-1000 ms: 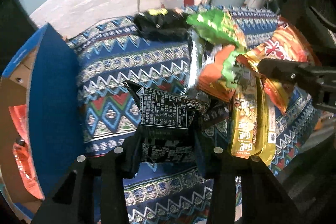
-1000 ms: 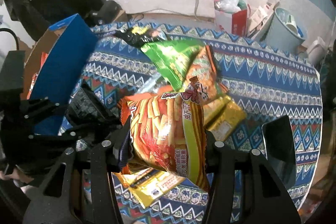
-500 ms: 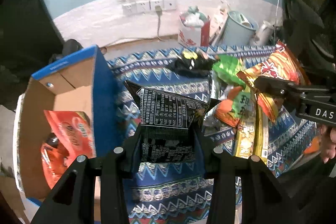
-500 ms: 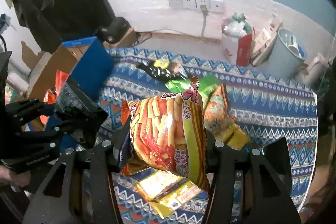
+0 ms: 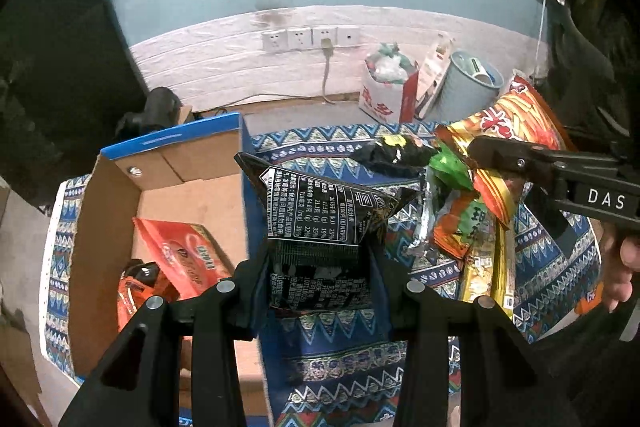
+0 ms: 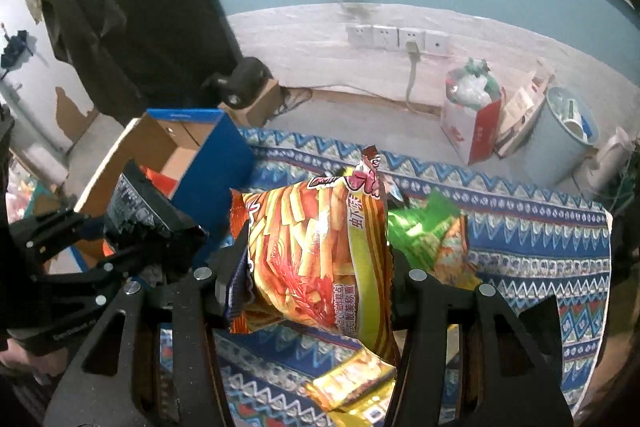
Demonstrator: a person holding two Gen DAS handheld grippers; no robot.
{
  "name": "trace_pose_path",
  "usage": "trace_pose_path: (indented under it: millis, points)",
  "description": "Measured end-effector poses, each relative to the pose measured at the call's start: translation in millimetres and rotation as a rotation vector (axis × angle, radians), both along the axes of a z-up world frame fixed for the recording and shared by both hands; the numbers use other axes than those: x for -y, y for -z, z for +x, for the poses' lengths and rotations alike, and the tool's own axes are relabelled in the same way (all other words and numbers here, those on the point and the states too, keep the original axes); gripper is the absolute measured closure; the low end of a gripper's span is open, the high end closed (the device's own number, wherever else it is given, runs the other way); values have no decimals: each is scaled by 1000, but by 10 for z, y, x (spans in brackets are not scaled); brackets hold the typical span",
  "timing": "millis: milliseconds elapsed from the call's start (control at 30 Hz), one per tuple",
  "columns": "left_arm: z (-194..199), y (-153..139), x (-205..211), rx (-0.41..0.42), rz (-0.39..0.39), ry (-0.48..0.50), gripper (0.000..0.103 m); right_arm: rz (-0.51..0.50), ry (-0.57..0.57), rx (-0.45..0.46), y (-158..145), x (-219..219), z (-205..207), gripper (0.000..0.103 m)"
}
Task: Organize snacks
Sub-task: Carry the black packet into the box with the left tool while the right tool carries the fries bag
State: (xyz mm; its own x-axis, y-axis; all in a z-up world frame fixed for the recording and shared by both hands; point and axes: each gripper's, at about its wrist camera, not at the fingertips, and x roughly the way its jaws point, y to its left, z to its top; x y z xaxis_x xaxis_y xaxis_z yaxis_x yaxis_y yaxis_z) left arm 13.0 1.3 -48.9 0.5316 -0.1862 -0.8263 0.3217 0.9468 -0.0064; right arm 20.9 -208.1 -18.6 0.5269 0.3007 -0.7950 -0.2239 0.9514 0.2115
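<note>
- Left gripper (image 5: 320, 267): fingers clenched on a black snack packet (image 5: 320, 223), held in the air; the packet's lower edge is hidden between the jaws, and its small white print is too fine to read.
- Right gripper (image 6: 316, 271): clamped on an orange-and-yellow chip bag (image 6: 316, 247), lifted clear of the cloth; the bag's bottom corner hangs below the fingers and covers part of the pile.
- Cardboard box (image 5: 108, 195), blue outside, open at the top, stands at the left end of the table; its near wall is cut off behind the left gripper's frame. Inside lie a red packet (image 5: 184, 259) and an orange packet (image 5: 136, 291), the latter partly hidden.
- Remaining pile on the patterned cloth (image 6: 540, 251): a green packet (image 6: 424, 227), a yellow packet (image 6: 352, 379), and a black-and-yellow packet (image 5: 396, 151); they overlap, so outlines are unclear.
- Behind the table: wall sockets (image 6: 396, 39), a red-and-white bag (image 6: 472, 123) and a pale blue bin (image 6: 560, 135) on the floor.
- The box's blue side wall stands between the black snack packet and the box interior; bare cloth lies open at the right end of the table.
- A hand (image 5: 624, 267) shows at the right edge, mostly cut off.
</note>
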Motion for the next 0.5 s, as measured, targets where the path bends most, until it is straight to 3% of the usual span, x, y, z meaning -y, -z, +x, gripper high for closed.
trace_pose_path:
  millis: [500]
  points:
    - [95, -162, -703, 32, -43, -139, 60, 25, -67, 29, -162, -649, 199, 52]
